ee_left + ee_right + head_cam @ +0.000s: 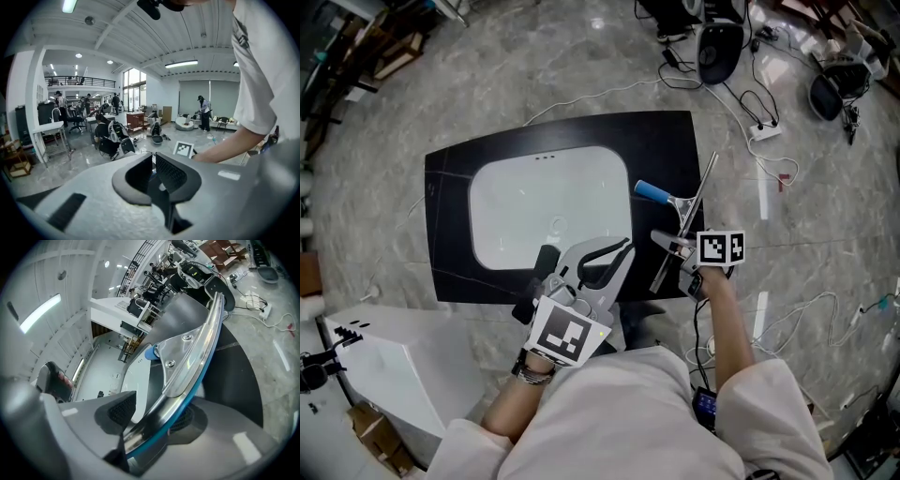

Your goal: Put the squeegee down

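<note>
I see the squeegee lying on the black panel, along the panel's right side and just right of the panel's frosted white pane. Its short blue handle points in toward the pane. From the handle a shiny metal neck with two rivets widens into a long, thin metal blade channel, and a blue rubber strip runs along that channel's edge. The blade lies roughly parallel to the panel's right edge, its far end almost at the panel's far right corner.

My right hand-held gripper is over the panel's near right part, released: its jaws stand apart with the blade passing between them, and in the right gripper view there is a clear gap between the left pad and the metal.

My left hand-held gripper hovers at the panel's near edge, below the pane. Its jaws are parted only by a narrow slit and have nothing between them.
</note>
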`<state>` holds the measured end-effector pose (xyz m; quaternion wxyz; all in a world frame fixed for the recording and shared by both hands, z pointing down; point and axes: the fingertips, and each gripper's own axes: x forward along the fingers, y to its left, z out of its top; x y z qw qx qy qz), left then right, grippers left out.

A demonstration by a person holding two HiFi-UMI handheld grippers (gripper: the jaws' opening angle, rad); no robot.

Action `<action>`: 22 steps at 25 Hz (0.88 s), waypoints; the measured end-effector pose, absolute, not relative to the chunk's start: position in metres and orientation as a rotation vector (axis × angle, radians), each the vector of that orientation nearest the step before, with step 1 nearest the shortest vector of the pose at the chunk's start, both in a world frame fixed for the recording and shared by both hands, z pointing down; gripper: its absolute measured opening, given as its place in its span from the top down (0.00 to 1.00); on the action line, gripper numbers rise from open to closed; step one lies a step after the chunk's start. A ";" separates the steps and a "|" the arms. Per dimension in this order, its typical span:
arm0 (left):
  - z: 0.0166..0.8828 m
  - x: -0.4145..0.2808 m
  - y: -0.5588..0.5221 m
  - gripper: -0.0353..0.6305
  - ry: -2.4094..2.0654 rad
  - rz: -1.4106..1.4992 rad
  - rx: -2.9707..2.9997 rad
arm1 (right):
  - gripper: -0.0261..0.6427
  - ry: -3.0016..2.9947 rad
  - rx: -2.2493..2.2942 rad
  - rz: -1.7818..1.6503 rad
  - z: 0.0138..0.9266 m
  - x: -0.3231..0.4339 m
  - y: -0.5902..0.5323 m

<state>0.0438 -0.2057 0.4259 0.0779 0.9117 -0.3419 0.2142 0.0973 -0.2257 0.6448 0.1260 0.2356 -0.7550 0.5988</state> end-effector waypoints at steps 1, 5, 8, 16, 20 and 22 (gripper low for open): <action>0.427 0.053 -0.199 0.91 -0.984 0.595 2.718 | 0.69 -2.199 0.684 1.746 0.645 0.097 -0.226; 0.453 0.087 -0.170 0.84 -0.789 0.567 2.636 | 0.68 -2.202 0.672 1.757 0.644 0.097 -0.225; 0.486 0.104 -0.149 0.76 -0.669 0.645 2.552 | 0.68 -2.202 0.668 1.758 0.645 0.097 -0.225; 0.545 0.101 -0.145 0.72 -0.629 0.693 2.337 | 0.68 -2.215 0.691 1.768 0.643 0.098 -0.226; 0.571 0.106 -0.144 0.71 -0.588 0.615 2.191 | 0.68 -2.234 0.667 1.755 0.640 0.096 -0.224; 0.585 0.112 -0.142 0.71 -0.558 0.550 2.089 | 0.68 -2.246 0.662 1.741 0.640 0.096 -0.224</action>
